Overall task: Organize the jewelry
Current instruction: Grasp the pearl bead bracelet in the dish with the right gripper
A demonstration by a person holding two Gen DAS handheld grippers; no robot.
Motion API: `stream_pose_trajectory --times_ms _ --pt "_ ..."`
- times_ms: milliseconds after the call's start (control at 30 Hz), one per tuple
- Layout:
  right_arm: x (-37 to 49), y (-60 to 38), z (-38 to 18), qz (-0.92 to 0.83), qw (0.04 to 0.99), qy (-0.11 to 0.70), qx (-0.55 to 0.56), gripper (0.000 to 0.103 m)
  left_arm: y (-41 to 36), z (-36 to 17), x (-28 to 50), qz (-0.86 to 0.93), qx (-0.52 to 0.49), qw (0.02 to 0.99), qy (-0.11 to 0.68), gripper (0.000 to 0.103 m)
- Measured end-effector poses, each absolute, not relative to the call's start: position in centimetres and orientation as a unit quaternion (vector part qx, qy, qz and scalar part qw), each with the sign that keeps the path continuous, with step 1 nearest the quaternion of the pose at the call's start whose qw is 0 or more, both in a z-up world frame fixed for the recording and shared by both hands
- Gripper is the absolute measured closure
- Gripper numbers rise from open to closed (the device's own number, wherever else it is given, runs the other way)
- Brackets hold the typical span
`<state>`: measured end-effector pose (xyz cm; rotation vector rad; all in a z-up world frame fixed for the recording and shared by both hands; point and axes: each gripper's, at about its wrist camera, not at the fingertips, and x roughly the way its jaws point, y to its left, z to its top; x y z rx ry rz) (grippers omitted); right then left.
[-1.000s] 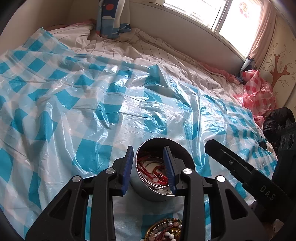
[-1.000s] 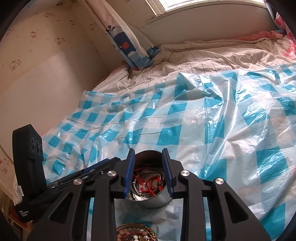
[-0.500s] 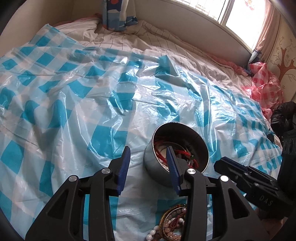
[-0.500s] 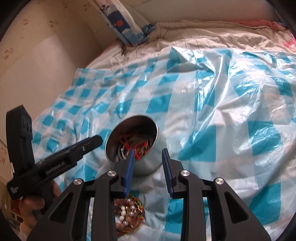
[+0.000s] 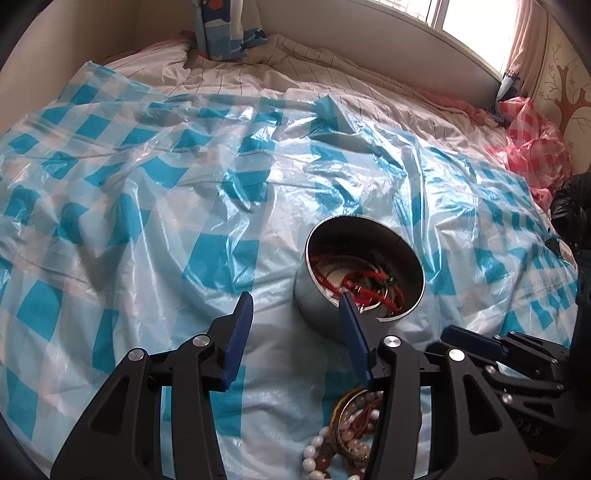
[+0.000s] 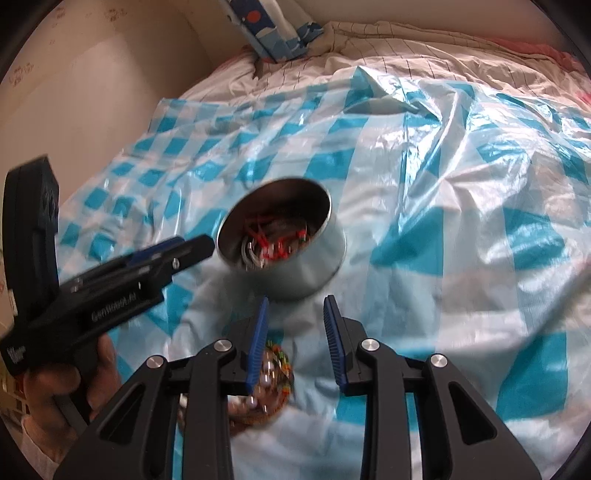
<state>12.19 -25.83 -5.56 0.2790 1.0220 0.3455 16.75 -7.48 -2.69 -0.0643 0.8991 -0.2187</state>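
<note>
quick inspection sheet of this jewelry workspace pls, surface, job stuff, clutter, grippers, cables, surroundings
surface: bed covered by a crinkled blue-and-white checked plastic sheet.
job's things: open round metal tin standing on the sheet, red bead strings and metal bangles inside; pile of bead bracelets on the sheet, nearer than the tin.
clutter: pink checked plastic bag and black bag at the bed's far side.
grippers: left gripper opening, nothing between its fingers, tips at the tin's near rim; right gripper parted, empty, above the bracelets.
cables: nothing seen.
surroundings: striped bedsheet, blue patterned curtain, window, wall.
</note>
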Motion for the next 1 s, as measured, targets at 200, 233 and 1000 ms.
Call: stream_pose_trajectory --times_ms 200,233,1000 --pt "10.5 -25.3 -5.6 0.172 0.846 0.492 0.113 0.072 -7.0 -3.2 16.2 -0.097 -0.032 0.89 0.445 0.057" --pt "10.3 -25.0 -5.6 0.175 0.845 0.494 0.108 0.072 -7.0 -3.2 16.1 -0.097 -0.031 0.889 0.447 0.057" --pt "9.5 -23.1 -7.1 0.183 0.834 0.518 0.054 0.095 -7.0 -5.3 14.4 -0.112 -0.017 0.861 0.495 0.049"
